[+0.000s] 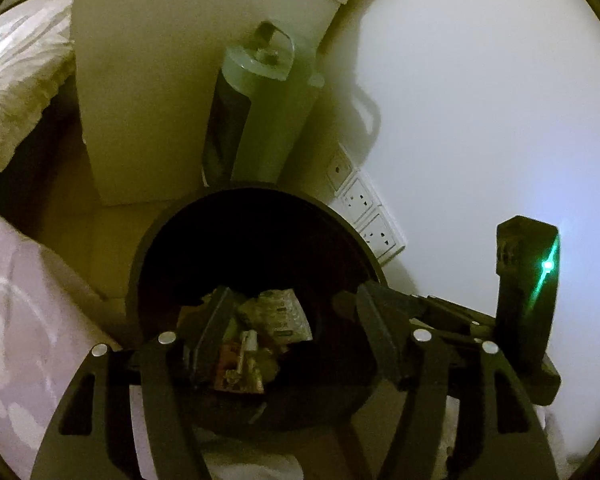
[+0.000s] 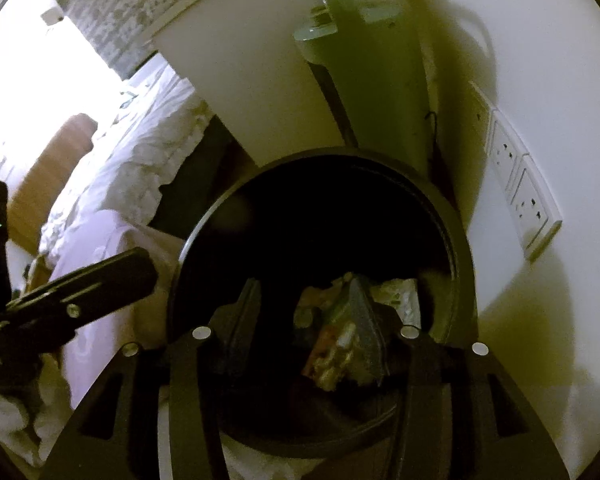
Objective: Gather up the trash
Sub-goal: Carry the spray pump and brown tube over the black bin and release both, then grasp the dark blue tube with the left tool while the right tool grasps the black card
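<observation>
A round black trash bin (image 1: 260, 191) stands on the floor by the wall, and both grippers hang over its mouth. Crumpled wrappers and packets (image 1: 276, 314) lie at its bottom. My left gripper (image 1: 294, 320) is open, its fingers wide apart above the trash with nothing between them. The right gripper's body (image 1: 524, 300) shows at that view's right edge. In the right wrist view the same bin (image 2: 466, 272) fills the middle, with the trash (image 2: 328, 344) deep inside. My right gripper (image 2: 304, 312) is open too. The left gripper (image 2: 100, 284) reaches in from the left.
A white bedside cabinet (image 1: 148, 100) and a tall pale-green cylinder (image 1: 260, 120) stand right behind the bin. Wall sockets (image 1: 364, 208) sit low on the white wall to the right. A bed with white bedding (image 2: 140, 152) and a pink cloth (image 1: 20, 300) are to the left.
</observation>
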Motion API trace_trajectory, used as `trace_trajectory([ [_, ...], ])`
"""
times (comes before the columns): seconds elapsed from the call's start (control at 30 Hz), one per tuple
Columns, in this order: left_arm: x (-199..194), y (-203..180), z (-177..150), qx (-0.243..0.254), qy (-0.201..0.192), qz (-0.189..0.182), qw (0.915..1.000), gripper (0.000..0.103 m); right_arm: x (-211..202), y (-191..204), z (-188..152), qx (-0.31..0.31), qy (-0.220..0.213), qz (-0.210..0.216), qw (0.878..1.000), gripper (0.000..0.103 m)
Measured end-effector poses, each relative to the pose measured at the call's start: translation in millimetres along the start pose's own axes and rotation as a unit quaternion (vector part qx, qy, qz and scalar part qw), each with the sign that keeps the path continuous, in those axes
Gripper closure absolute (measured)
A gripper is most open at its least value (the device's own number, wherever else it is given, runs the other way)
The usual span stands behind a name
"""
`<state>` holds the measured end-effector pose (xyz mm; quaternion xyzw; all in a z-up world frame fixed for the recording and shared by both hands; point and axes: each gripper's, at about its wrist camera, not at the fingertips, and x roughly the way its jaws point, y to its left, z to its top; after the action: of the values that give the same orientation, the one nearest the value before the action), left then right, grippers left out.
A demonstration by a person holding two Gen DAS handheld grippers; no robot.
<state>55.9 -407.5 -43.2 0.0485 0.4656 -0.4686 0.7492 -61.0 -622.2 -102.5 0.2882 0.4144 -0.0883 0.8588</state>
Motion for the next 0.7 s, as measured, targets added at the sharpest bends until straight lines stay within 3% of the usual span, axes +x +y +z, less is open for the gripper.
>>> trace_trajectory([
  [0.13,-31,8,-8,0.0,-0.024,0.016,0.9996,0.036,-1,17,-2,-0.015,0.001,0.012,1.0,0.056],
  [0.23,-61,23,-21,-0.012,-0.053,0.037,0.9978,0.028,1,41,-4,-0.037,0.005,0.024,0.999,0.056],
  [0.37,-101,55,-44,-0.037,-0.079,0.073,0.9936,0.028,5,88,-8,-0.077,0.013,0.047,0.996,0.056],
  [0.5,-143,95,-73,-0.074,-0.098,0.117,0.9855,0.028,11,140,-13,-0.12,0.023,0.074,0.99,0.056],
  [0.7,-206,153,-129,-0.127,-0.125,0.191,0.9653,0.026,27,221,-26,-0.187,0.05,0.118,0.974,0.055],
])
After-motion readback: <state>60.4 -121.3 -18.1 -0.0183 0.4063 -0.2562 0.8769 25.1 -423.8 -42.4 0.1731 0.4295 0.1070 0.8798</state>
